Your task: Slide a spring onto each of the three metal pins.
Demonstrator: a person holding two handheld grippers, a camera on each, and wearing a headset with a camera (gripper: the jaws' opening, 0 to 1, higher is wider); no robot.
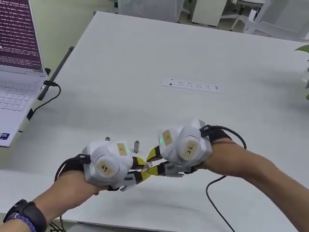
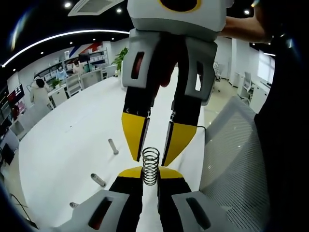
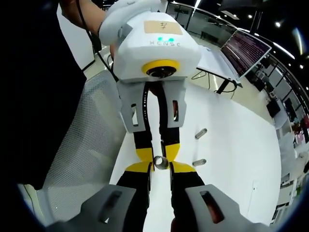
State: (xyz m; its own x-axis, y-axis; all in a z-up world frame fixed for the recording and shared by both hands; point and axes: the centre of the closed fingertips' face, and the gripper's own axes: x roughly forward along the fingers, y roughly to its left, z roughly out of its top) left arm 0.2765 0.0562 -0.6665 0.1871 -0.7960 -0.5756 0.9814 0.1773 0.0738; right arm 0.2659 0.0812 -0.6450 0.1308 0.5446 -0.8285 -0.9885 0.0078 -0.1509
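Small steel coil spring point(image 2: 150, 166) up off the white table point(image 1: 145, 58), between the two grippers set tip to tip. Left gripper point(image 2: 150, 173) clamped on spring's near end. Right gripper point(image 3: 161, 167) jaws close around far end, can't tell if gripping. Short metal pins point(image 2: 113, 146) loose on table, well apart from spring. Probably none sprung so far, too small to confirm. Likely all three still to do.

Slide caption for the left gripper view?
Left tongs hold a small steel coil spring, its top between the yellow tips of the right tongs; short metal pins rest on the white table.
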